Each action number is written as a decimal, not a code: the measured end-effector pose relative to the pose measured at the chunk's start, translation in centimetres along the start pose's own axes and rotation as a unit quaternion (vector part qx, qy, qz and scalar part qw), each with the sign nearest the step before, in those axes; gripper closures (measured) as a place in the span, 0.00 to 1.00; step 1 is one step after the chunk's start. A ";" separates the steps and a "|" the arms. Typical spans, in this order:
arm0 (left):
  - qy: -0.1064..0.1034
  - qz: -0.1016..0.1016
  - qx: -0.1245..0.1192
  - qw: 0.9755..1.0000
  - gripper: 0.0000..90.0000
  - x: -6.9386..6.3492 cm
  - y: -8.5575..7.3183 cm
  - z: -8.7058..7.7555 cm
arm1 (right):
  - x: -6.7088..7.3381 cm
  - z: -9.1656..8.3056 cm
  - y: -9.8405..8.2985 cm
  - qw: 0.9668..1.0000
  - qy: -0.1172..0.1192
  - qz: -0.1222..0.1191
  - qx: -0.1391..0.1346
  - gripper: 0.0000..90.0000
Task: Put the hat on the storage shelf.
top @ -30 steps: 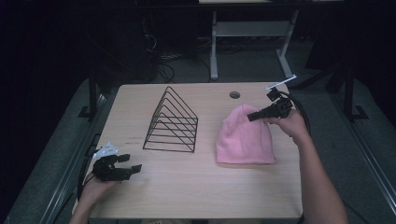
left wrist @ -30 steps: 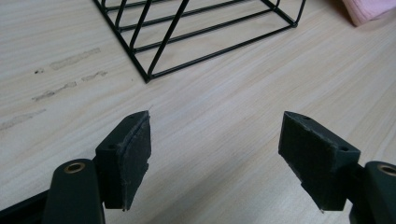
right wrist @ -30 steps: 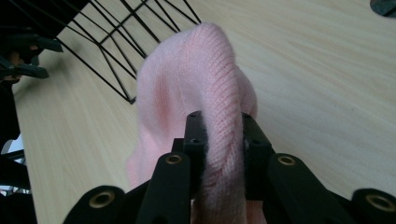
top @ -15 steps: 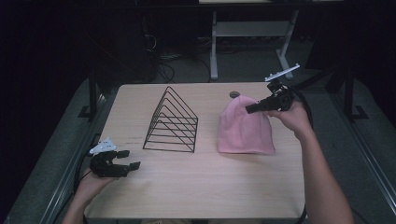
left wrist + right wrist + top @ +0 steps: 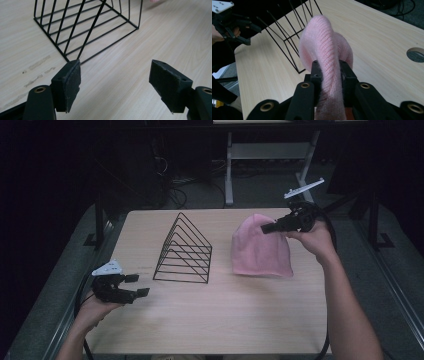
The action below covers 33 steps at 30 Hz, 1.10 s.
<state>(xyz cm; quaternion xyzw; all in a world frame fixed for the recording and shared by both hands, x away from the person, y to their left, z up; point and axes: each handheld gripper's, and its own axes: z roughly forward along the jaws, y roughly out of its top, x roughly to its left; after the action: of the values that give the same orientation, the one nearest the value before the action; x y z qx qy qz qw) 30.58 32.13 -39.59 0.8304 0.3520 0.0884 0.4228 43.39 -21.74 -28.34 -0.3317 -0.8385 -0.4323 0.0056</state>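
A pink knitted hat (image 5: 260,251) hangs by its top, its lower rim still on the table. My right gripper (image 5: 265,228) is shut on the hat's crown and holds it above the table's far right. In the right gripper view the pink knit (image 5: 325,47) is pinched between the two black jaws and bulges up beyond them. My left gripper (image 5: 139,285) hovers open over the table's near left edge, nothing between its pads (image 5: 68,83). A black wire rack (image 5: 185,251) with triangular dividers stands mid-table, just beyond the left gripper (image 5: 117,86).
The wooden table (image 5: 215,320) has a round cable hole (image 5: 415,54) at its far right. Dark floor with cables and a white stand's legs (image 5: 230,180) lies beyond the far edge. In the right gripper view the other hand's gripper (image 5: 227,22) is at the upper left.
My right gripper has risen with the hat's crown, pulling the hat from flat into a standing drape. The left gripper has lifted a little off the table's near left edge.
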 end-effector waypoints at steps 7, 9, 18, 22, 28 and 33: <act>-0.019 0.013 0.001 1.000 0.28 -0.1 1.7 -1.0 | 1.3 -0.6 1.3 1.000 0.000 -0.022 -0.003 0.85; -0.020 0.020 -0.001 1.000 0.28 -0.1 2.3 -1.3 | 1.7 -0.7 1.7 1.000 -0.001 -0.026 -0.002 0.85; -0.035 0.059 0.002 0.998 0.28 -0.9 5.2 -2.4 | 3.6 -1.3 3.4 0.999 0.007 -0.050 -0.013 0.85; -0.041 0.072 0.001 0.997 0.28 -0.9 6.4 -2.6 | 4.6 -1.5 4.2 0.998 0.011 -0.062 -0.014 0.85; -0.050 0.080 0.006 0.996 0.28 -1.0 7.7 -2.5 | 6.0 -1.6 5.7 0.997 0.020 -0.077 -0.015 0.85; -0.054 0.092 0.008 0.994 0.28 -1.2 8.9 -2.4 | 7.2 -1.4 6.9 0.995 0.032 -0.092 -0.016 0.85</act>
<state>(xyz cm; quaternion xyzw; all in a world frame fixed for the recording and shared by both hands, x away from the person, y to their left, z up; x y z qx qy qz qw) 33.14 29.33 -31.11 0.8661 0.2511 0.0790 0.4250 41.28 -15.98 -20.36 -0.2394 -0.8577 -0.4548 -0.0129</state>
